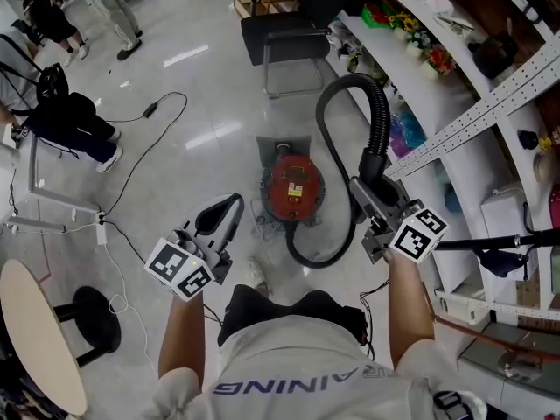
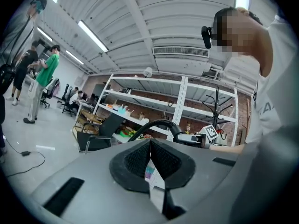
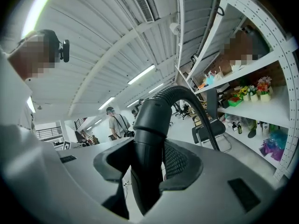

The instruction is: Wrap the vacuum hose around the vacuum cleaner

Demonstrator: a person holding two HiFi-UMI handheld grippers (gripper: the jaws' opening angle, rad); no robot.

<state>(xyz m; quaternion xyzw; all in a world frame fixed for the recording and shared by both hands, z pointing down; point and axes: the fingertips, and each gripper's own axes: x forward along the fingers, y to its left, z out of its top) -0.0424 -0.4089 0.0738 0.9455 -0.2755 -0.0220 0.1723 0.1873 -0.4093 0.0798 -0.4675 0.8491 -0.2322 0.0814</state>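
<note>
Just right of the red vacuum cleaner (image 1: 293,186) on the floor, the right gripper (image 3: 149,162) clamps the hose (image 1: 378,112) by its rigid cuff, jaws wide. The left gripper (image 2: 150,154) is closed and empty. Swinging that stiff loop round could drag or tip the canister, or snag the shelving (image 1: 477,114) beyond.

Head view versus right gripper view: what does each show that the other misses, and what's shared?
Head view only: the round red vacuum cleaner on the floor. Right gripper view only: the ceiling strip lights and the right gripper, its jaws clamped on the smooth black cuff. Both: the black ribbed vacuum hose arching up, and the black chair.
</note>
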